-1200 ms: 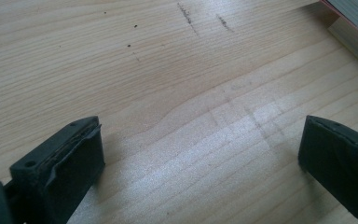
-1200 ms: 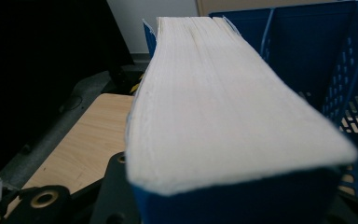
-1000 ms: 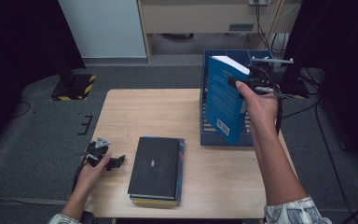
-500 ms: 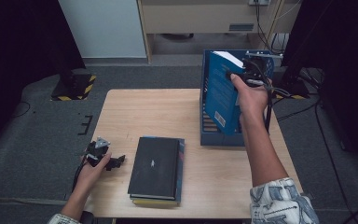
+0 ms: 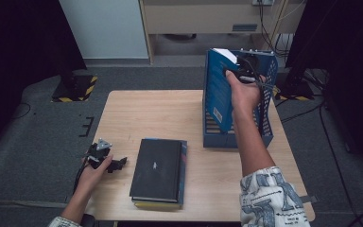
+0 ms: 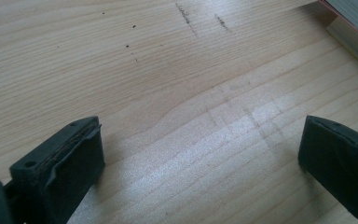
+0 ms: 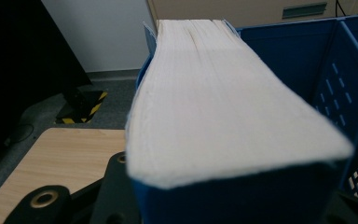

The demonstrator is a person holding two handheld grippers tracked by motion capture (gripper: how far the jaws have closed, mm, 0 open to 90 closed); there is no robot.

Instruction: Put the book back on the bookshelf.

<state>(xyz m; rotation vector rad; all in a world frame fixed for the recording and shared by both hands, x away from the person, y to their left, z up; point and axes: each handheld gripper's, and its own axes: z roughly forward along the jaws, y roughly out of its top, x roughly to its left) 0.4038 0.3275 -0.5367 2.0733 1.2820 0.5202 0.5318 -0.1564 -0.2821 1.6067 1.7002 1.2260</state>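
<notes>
- Right hand-held gripper (image 5: 238, 71), upper right of the high view, is clamped on the thick blue paperback book (image 5: 219, 92), partly inside the blue plastic file rack (image 5: 264, 132) (not seated).
- Left hand-held gripper (image 5: 106, 161) rests on the wooden tabletop (image 5: 146, 116), jaws apart; the stacked black hardcover books (image 5: 158, 170) wait.

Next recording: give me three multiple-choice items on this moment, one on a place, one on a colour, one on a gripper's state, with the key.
1. Where is the thick blue-covered book?
A. flat on the floor
B. upright at the blue plastic file rack, held by the right gripper
C. under the stack

2. What colour is the top cover of the book stack on the light wooden table?
A. black
B. red
C. white

3. How does the left gripper stand?
A. shut on a pen
B. shut on a book
C. open over bare wood

Key: 1 B, the high view shows it standing in the rack's opening, in the gripper; 2 A, the uppermost cover is black; 3 C, the left gripper view shows wide jaws with nothing between them.
</notes>
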